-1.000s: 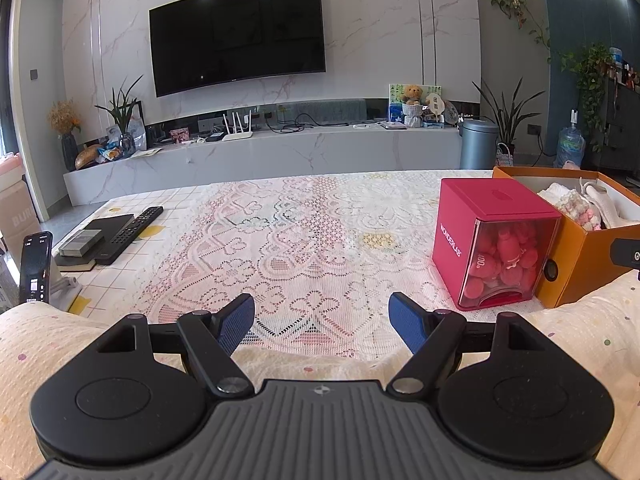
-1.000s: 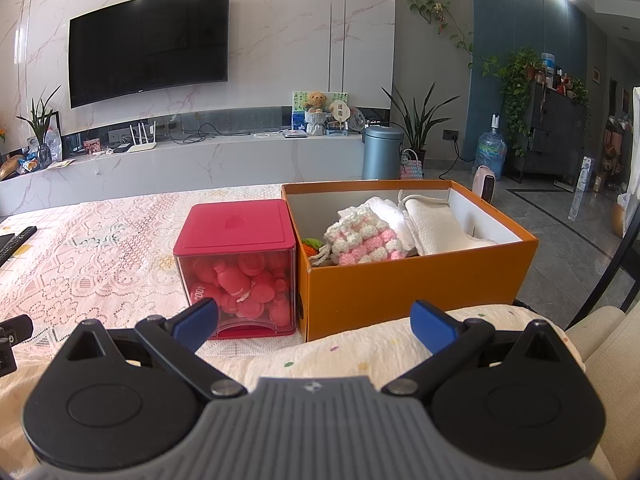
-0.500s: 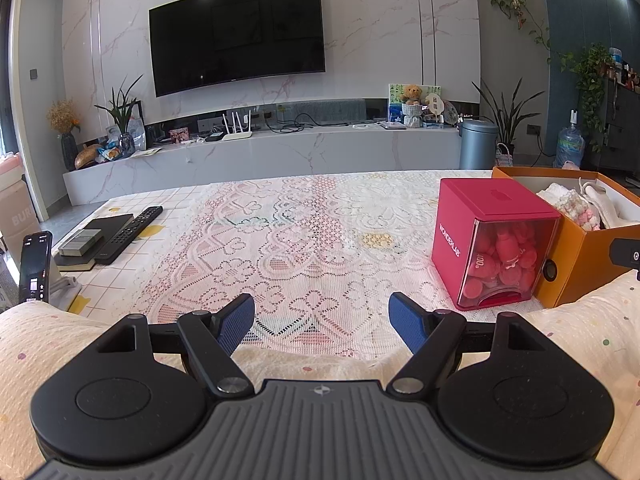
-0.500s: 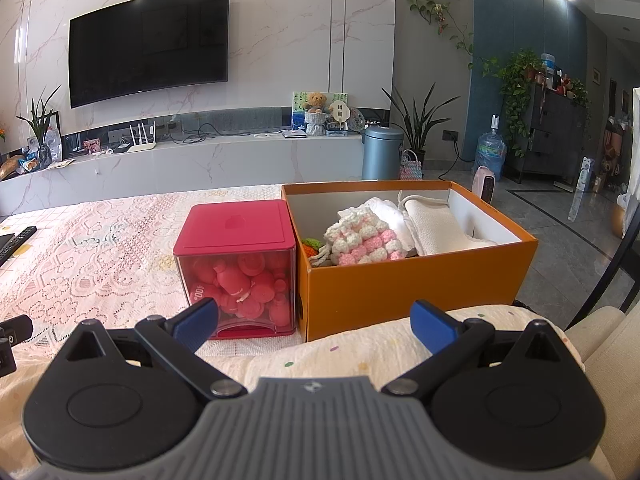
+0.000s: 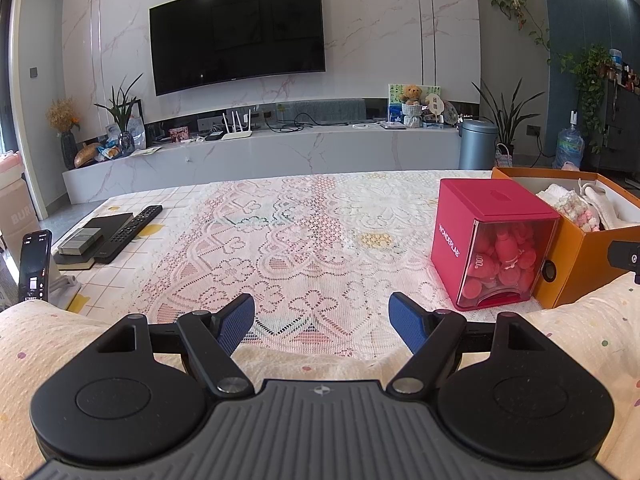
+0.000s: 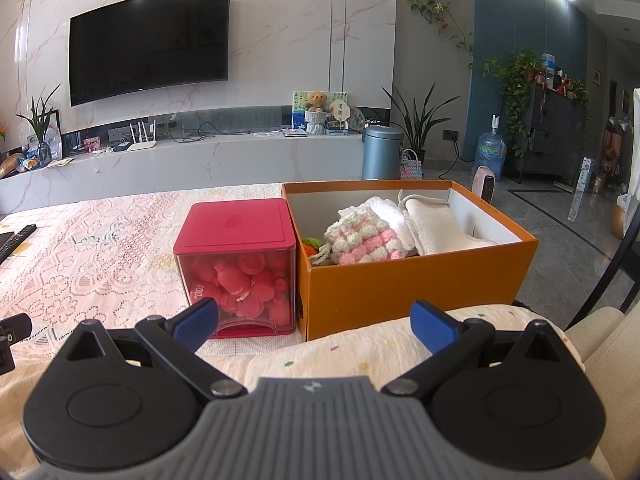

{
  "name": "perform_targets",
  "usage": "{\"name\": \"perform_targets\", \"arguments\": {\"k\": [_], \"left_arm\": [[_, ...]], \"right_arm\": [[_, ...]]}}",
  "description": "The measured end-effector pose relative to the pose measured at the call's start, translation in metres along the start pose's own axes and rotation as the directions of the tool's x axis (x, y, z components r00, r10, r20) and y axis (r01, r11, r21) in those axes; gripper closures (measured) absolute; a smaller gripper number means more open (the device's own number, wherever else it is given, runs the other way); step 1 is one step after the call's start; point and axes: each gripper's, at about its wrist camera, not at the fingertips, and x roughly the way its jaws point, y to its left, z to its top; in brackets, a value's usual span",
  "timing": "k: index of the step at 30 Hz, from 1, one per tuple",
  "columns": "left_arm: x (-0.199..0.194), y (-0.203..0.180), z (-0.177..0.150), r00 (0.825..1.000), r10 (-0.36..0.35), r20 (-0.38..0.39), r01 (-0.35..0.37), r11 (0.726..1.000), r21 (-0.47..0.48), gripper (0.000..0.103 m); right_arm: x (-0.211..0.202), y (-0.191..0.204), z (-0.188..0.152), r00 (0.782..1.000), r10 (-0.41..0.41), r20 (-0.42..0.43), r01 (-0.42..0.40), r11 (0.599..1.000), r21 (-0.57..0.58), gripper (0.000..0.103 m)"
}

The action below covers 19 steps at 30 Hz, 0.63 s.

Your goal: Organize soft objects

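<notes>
Left wrist view: the left gripper point(image 5: 321, 318) hangs low in the frame, fingers wide apart and empty, unchanged from a second ago. Right wrist view: the right gripper point(image 6: 314, 322) likewise gapes empty; knitted pieces point(image 6: 362, 240) and a folded cloth point(image 6: 434, 228) lie inside the orange box point(image 6: 420, 280) at centre, beside the red container point(image 6: 236, 264). Nothing has shifted, so progress is unclear.

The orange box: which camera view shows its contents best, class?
The right wrist view: the orange box sits whole and central, its knitted pink-and-white piece and cream cloth visible. The left wrist view catches only its corner at the frame's right edge.
</notes>
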Motion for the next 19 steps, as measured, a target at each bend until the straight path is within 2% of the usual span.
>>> {"name": "perform_targets", "arguments": {"k": [19], "left_arm": [[-0.0011,-0.0019,0.0010,1.000,-0.009,-0.002,0.009,1.000,-0.009,0.013]], "right_arm": [[-0.0005,-0.0003,-0.0003,1.000,-0.001,-0.001,0.001,1.000,-0.002,0.003]]}}
